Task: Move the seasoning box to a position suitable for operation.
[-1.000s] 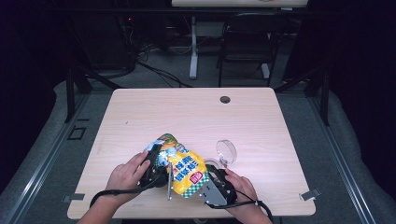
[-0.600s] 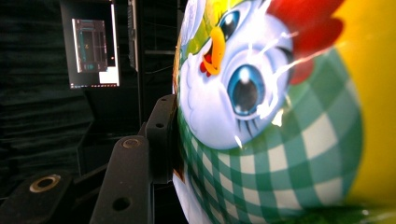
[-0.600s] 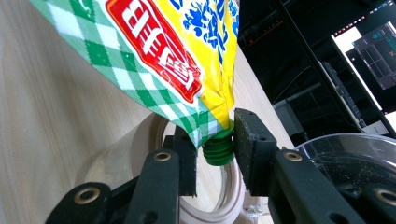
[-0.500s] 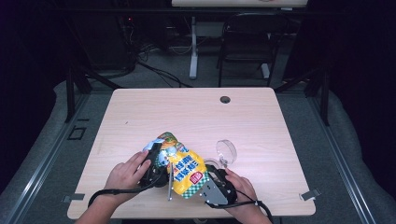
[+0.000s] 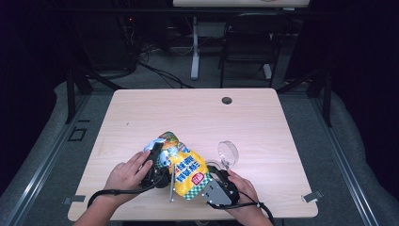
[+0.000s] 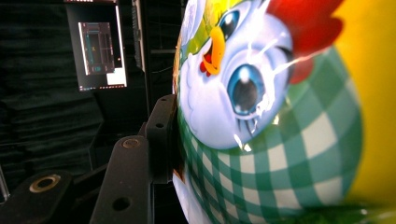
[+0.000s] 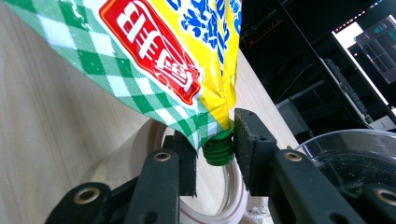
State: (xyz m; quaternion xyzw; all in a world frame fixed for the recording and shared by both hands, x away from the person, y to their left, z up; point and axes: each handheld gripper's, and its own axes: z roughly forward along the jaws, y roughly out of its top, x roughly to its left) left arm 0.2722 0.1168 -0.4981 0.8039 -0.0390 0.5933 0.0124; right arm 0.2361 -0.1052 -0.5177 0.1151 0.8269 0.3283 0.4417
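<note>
**Two Grippers on One Yellow Pouch**

Two grippers meet at a glossy pouch (image 5: 182, 165) near the front edge of the light wooden table (image 5: 263, 122). Its print shows a cartoon chicken with big blue eyes, an orange beak and a red comb above green-and-white check; further along sit blue characters on yellow and white characters on a red label, none of which I can read for certain.

At the left, the left gripper (image 5: 157, 162) takes the chicken end of the pouch. In the left gripper view one black jaw lies flat against the pouch's side, with the other jaw hidden behind the bulging foil, so the jaws stand fairly wide around it.

At the right, the right gripper (image 7: 215, 151) sits at the pouch's lower corner, where a ribbed green cap (image 7: 218, 150) points downward. The cap stands between the two jaws, but whether the pads press it I cannot tell. A clear round dish (image 5: 227, 151) stands just beyond that gripper.
</note>
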